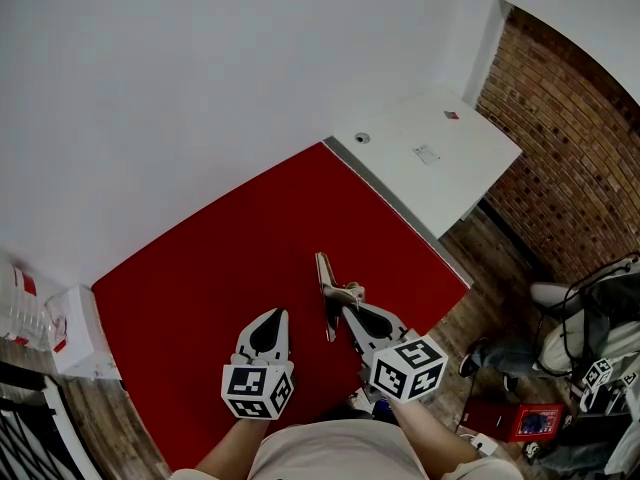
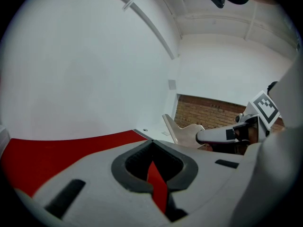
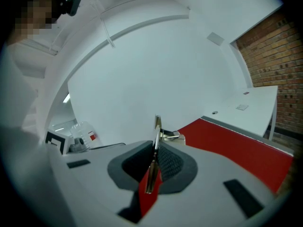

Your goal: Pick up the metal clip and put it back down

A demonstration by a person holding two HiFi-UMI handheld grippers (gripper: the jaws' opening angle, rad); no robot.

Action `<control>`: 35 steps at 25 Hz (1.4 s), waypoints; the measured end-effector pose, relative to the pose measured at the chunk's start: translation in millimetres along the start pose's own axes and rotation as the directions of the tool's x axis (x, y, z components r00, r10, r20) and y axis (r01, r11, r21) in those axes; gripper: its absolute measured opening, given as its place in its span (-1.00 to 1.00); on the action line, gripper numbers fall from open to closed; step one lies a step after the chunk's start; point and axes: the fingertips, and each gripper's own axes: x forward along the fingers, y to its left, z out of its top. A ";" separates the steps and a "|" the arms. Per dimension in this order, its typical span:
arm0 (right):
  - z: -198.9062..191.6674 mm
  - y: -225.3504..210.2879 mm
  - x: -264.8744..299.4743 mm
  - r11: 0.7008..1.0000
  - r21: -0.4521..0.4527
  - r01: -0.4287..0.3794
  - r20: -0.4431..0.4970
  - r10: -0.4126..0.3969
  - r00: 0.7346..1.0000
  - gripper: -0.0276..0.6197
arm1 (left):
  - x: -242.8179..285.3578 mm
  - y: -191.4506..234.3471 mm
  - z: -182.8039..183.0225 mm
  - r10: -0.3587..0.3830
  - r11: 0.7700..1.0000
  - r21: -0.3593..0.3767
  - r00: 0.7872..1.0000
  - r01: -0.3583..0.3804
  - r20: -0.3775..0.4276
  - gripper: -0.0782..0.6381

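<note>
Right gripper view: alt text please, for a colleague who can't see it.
The right hand-held gripper is shut on the metal clip, seen edge-on between its jaws. Beyond lie a red tabletop, a white wall and a brick wall at right.

The near end of the thin silver metal clip (image 1: 332,306) vanishes between the closed jaws of the white right gripper (image 1: 347,313) in the head view (the right gripper view shows the clip (image 3: 154,150) edge-on, pinched there). The flat red desk (image 1: 220,268) loses part of its near edge behind the person's torso. A clear plastic bottle (image 1: 18,308) is cut by the left edge. Print on the small label (image 1: 427,154) atop the white cabinet (image 1: 470,138) is too small to read.
</note>
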 end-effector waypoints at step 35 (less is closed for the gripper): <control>-110.9 -163.2 154.8 0.953 0.241 0.182 -0.180 -0.141 0.974 -0.83 | 152.2 49.1 -99.9 -0.036 0.999 -0.003 0.991 0.036 -0.129 -0.77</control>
